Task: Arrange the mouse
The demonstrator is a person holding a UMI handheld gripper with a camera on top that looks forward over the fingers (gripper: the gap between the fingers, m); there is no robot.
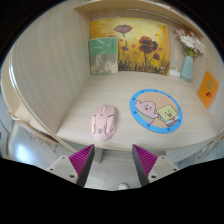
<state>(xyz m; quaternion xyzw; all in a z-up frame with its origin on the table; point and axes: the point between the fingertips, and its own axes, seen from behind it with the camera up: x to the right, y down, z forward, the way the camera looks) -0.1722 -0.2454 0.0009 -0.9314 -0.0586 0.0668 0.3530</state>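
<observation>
A pink mouse (104,121) lies on the pale wooden desk (100,100), left of a round blue mouse pad (156,109) with cartoon figures on it. My gripper (113,160) is open and empty, with its magenta pads (82,158) spread wide. The mouse is beyond the fingers, a little left of their middle line. The fingers hang in front of the desk's near edge, over the floor.
A flower painting (130,46) and a smaller picture (103,55) lean on the back wall. A vase of flowers (188,58) stands at the back right, with an orange card (208,89) beside it. Side walls close the desk in at left and right.
</observation>
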